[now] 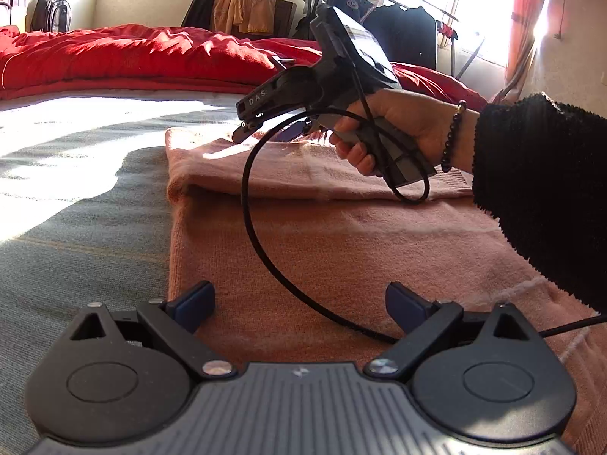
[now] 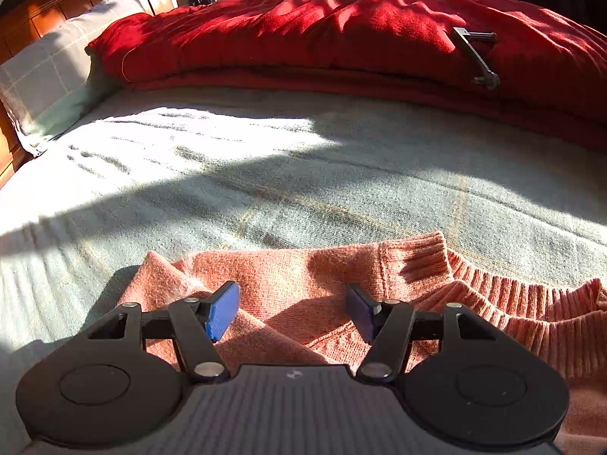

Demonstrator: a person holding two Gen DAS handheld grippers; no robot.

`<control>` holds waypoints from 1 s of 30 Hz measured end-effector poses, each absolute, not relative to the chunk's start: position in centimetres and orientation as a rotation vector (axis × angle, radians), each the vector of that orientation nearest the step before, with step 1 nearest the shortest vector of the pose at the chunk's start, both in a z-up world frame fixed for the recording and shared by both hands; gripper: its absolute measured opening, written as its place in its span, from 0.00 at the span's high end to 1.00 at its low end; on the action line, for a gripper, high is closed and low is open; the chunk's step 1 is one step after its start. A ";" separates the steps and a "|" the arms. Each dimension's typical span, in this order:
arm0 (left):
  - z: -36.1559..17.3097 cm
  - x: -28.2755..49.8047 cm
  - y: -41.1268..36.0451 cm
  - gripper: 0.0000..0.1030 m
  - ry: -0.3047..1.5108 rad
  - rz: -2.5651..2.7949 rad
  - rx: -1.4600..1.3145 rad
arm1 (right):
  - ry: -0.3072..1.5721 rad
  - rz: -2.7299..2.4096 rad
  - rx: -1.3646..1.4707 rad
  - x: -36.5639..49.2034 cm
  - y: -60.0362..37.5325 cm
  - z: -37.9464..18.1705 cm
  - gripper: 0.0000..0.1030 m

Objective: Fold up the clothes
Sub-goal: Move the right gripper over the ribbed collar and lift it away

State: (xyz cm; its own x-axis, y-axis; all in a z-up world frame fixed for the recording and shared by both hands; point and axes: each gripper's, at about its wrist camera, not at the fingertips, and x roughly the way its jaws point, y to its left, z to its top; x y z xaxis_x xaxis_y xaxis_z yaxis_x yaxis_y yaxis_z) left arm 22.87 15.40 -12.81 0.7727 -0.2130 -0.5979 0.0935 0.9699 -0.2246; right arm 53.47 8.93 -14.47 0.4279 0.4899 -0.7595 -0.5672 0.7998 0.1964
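Note:
A salmon-pink knitted sweater (image 1: 341,250) lies flat on the grey-green bedspread (image 1: 87,227), with its far part folded back over itself. My left gripper (image 1: 299,305) hovers open over the sweater's near part, with nothing between its blue pads. A hand in a black fuzzy sleeve holds my right gripper (image 1: 242,129), which points down at the far folded edge. In the right wrist view the right gripper (image 2: 292,314) stands open above the sweater (image 2: 303,276), close to the ribbed collar (image 2: 493,284). Its pads grip no cloth.
A red duvet (image 2: 341,26) is bunched along the bed's far side, with a metal handle-like part (image 2: 474,57) on it. A pillow (image 2: 49,83) and wooden headboard are at the left. A black cable (image 1: 258,227) loops over the sweater. A clothes rack (image 1: 398,19) stands by the windows.

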 end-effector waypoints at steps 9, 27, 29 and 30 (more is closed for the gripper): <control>-12.9 22.8 15.5 0.06 0.669 -0.173 -0.189 | 0.853 0.619 -0.148 54.0 11.6 -13.9 0.29; -10.4 19.9 11.4 0.03 0.530 -0.513 -0.065 | 0.802 0.507 -0.206 45.2 -3.3 -8.1 0.29; -10.5 20.0 11.4 0.03 0.531 -0.518 -0.070 | 0.835 0.500 -0.155 44.7 -5.2 -9.3 0.29; -10.5 20.1 11.5 0.03 0.534 -0.515 -0.074 | 0.854 0.497 -0.121 44.4 -6.0 -10.2 0.29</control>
State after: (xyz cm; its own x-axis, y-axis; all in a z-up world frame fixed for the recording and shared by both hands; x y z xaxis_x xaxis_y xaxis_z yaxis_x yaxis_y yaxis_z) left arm 20.06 11.49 -10.54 0.7371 -0.4877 -0.4679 0.4501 0.8707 -0.1984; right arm 44.43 -6.04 -10.22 0.5506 0.3713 -0.7476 -0.4666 0.8795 0.0932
